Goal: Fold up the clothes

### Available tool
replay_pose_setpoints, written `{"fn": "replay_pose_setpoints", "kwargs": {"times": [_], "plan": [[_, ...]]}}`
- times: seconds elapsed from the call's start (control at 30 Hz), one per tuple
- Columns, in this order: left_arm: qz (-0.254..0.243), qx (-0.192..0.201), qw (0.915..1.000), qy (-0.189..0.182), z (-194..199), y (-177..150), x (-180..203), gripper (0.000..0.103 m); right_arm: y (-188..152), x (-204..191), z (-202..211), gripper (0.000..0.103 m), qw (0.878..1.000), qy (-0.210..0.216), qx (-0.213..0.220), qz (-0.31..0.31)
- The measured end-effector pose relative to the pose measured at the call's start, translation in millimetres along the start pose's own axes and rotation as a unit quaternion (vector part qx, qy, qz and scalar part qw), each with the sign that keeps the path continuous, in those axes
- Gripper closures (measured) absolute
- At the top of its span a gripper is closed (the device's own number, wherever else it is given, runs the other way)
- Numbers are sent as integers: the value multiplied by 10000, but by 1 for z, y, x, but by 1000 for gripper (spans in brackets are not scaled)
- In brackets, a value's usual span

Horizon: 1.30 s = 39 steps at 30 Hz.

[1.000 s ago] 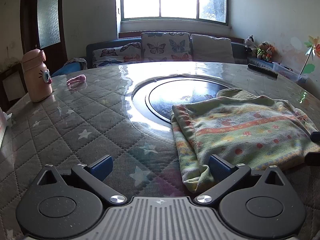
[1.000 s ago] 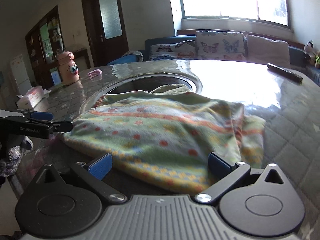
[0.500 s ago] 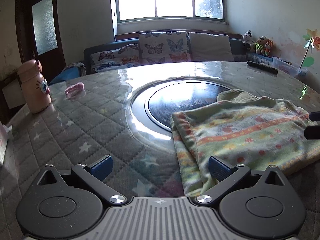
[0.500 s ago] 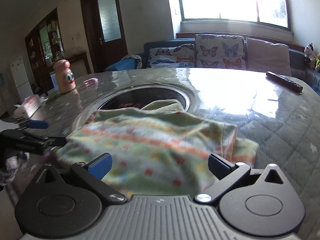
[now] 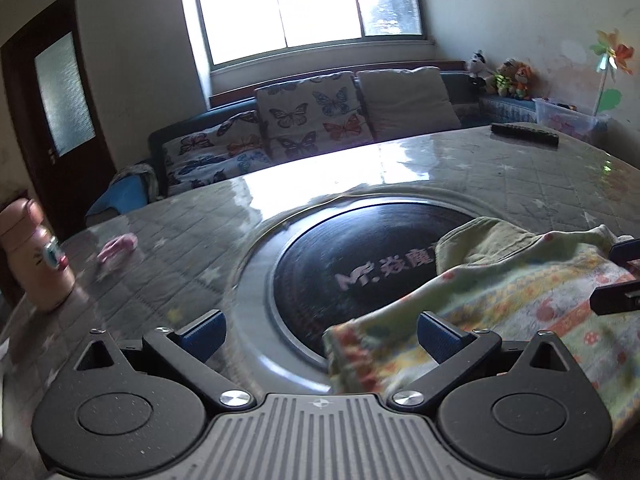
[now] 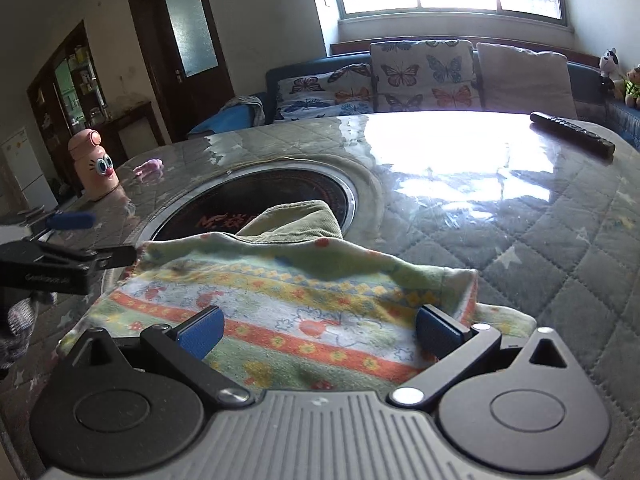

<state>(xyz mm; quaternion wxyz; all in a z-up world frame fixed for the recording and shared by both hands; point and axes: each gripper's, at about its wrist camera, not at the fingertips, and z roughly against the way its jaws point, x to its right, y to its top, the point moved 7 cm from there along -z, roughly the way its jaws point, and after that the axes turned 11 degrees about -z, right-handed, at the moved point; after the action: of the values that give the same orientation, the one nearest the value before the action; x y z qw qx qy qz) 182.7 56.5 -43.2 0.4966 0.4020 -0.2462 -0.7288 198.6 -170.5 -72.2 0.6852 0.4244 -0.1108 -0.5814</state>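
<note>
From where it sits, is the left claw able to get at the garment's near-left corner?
Probably yes. The left claw is open, and the garment has its corner lying between the fingers, with nothing else in the way.

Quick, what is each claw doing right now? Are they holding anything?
Left claw: open, holding nothing; an edge of the patterned garment lies between its fingers.
Right claw: open, holding nothing, above the same garment.
</note>
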Motion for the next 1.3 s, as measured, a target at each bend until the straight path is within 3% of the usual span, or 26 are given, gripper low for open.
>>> {"fn": "replay_pose_setpoints", "kwargs": {"times": [0.2,0.47,0.7,1.03,1.3], "plan": [[-249,19,9996,-148,-24,22,16,0,3,0,1,0,10000,7,22,9],[-431,-324,9985,-82,-51,9,23,0,0,0,-5,0,10000,-31,-46,67],[-265,-183,9995,22,-32,3,10,0,-1,-6,3,0,9999,-10,19,113],[-331,-270,9986,310,-18,-21,6,0,-15,-12,16,0,9997,-114,7,225],[-137,-194,9994,263,5,-30,9,0,-33,-21,30,0,9998,39,41,167]]}}
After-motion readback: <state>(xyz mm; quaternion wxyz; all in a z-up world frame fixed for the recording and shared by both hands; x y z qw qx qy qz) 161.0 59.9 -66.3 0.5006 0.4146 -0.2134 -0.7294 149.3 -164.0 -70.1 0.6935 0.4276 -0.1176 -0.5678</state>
